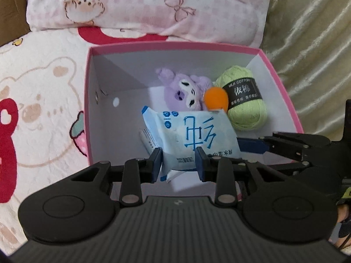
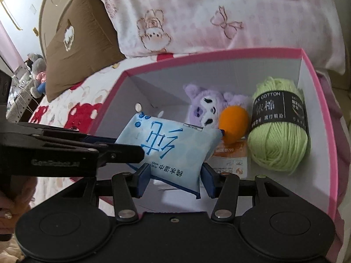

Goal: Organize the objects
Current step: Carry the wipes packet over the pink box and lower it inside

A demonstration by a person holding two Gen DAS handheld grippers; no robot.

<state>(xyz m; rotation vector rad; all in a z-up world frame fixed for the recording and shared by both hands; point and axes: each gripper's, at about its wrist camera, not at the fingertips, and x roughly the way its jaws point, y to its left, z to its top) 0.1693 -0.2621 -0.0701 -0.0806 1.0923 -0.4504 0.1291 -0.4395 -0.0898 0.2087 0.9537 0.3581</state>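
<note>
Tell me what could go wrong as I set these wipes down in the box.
Both the left gripper and right gripper hold the wipes pack by its near edge; it may sag or slip. Lowered, it could land on the orange ball and sit tilted against the yarn.

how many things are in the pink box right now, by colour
purple: 1, plush toy
orange: 1, ball
green: 1, yarn skein
blue and white: 1, wipes pack, held over the pink box
orange and white: 1, sachet
total: 5
</note>
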